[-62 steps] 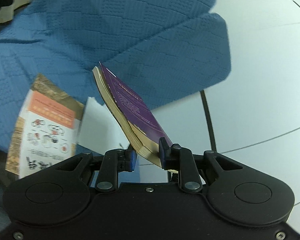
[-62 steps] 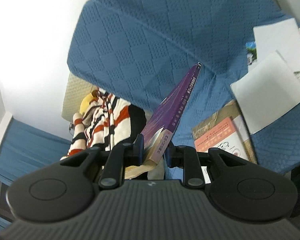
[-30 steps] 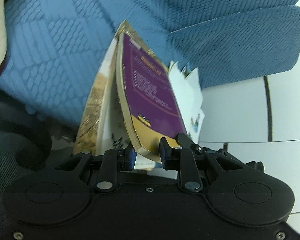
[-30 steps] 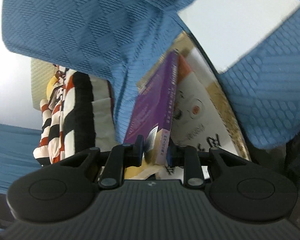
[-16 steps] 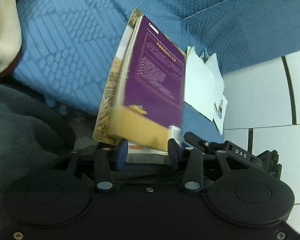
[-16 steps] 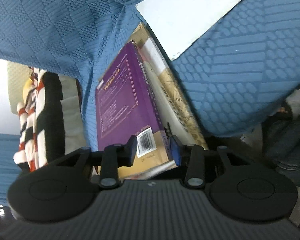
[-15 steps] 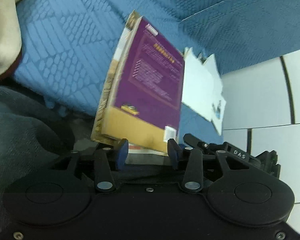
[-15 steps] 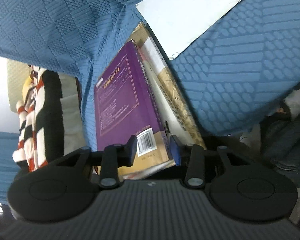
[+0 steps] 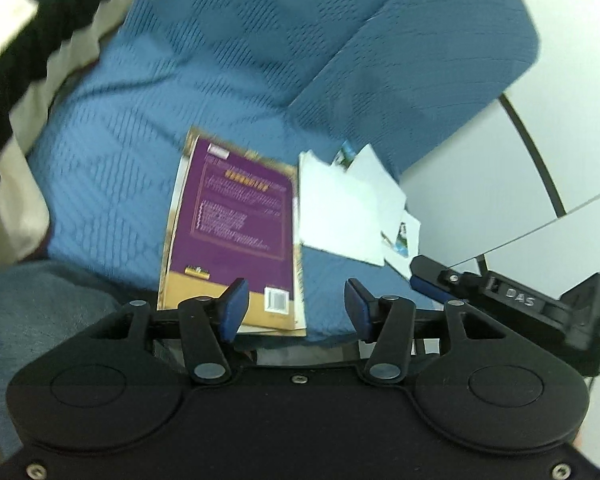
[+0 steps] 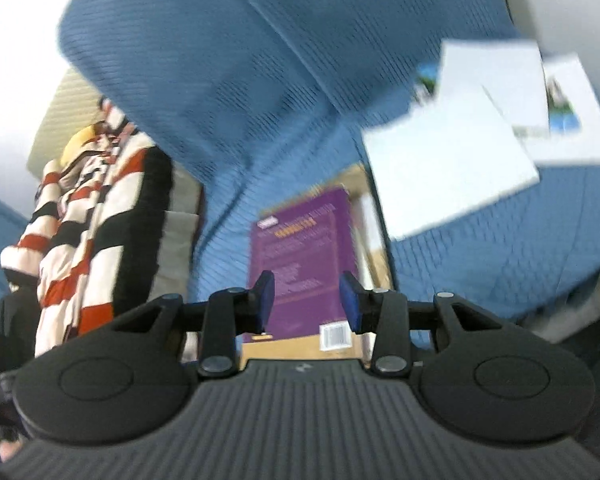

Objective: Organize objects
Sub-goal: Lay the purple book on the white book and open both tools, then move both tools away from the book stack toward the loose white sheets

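Observation:
A purple book lies flat on a larger tan-edged book on the blue sofa seat. My left gripper hovers above the near end of the stack. Its jaws are opening and nothing is between them. In the right wrist view the same purple book shows below and beyond my right gripper, which stands open and apart from it. The right gripper also appears at the right edge of the left wrist view.
Several white papers and photo cards lie on the seat right of the books. A red, black and white striped garment lies to their left. Grey fabric shows at lower left. White floor lies beyond the sofa arm.
Both grippers have let go of the purple book, which now lies flat on the other book. Both have risen away from it, and the left jaws stand wider.

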### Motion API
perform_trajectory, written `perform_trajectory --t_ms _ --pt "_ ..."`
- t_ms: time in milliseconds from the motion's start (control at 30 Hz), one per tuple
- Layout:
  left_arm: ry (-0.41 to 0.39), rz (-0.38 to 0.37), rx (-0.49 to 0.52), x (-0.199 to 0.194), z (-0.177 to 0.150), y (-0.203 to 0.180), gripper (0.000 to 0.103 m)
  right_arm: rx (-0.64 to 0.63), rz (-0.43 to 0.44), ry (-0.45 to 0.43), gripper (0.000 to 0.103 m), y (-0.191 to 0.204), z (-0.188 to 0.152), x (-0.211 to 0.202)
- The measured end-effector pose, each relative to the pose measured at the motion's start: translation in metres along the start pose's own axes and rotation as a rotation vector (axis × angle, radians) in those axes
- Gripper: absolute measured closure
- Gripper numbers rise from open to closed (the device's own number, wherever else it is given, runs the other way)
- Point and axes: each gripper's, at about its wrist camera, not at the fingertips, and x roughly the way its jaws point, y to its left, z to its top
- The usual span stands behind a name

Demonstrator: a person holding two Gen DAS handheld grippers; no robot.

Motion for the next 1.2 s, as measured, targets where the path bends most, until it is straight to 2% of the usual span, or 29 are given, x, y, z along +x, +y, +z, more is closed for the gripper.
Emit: perform_trajectory --t_ms 100,167,300,433,533,633,733,833,900,933,1033,1200 --pt "-0.042 0.025 0.065 -0.021 -0.002 -0.023 0.043 -0.055 0.038 -0.040 0.063 0.021 0.000 -0.026" --pt "-0.063 0.033 0.105 -0.033 -0.004 -0.037 0.042 -0.099 0.050 -0.067 0.063 0.034 -0.001 -0.043" --pt "-0.104 0.054 0.176 -0.054 -0.014 -0.061 0.037 -0.179 0.049 -0.118 0.063 0.055 -0.010 -0.072" --pt "-0.131 0.040 0.197 -0.069 -0.024 -0.074 0.034 -0.247 0.026 -0.165 0.063 0.066 -0.024 -0.096" --pt "-0.160 0.078 0.234 -0.077 -0.033 -0.084 0.024 -0.263 0.017 -0.174 0.063 0.066 -0.038 -0.108" --pt "-0.170 0.104 0.240 -0.078 -0.041 -0.089 0.021 -0.268 -0.017 -0.171 0.063 0.063 -0.053 -0.111" --pt "-0.197 0.189 0.257 -0.078 -0.050 -0.095 0.015 -0.275 -0.037 -0.173 0.063 0.057 -0.064 -0.113" --pt "-0.209 0.166 0.226 -0.078 -0.058 -0.093 0.005 -0.285 -0.067 -0.179 0.055 0.052 -0.070 -0.115" --pt "-0.216 0.159 0.234 -0.076 -0.062 -0.091 0.002 -0.299 -0.077 -0.189 0.053 0.049 -0.072 -0.117" --pt "-0.216 0.161 0.241 -0.074 -0.064 -0.092 0.001 -0.308 -0.080 -0.192 0.048 0.048 -0.073 -0.117" --pt "-0.212 0.177 0.271 -0.068 -0.068 -0.097 0.001 -0.310 -0.106 -0.216 0.014 0.044 -0.074 -0.117" --pt "-0.217 0.176 0.272 -0.058 -0.068 -0.100 0.001 -0.322 -0.123 -0.189 0.014 0.036 -0.072 -0.108"
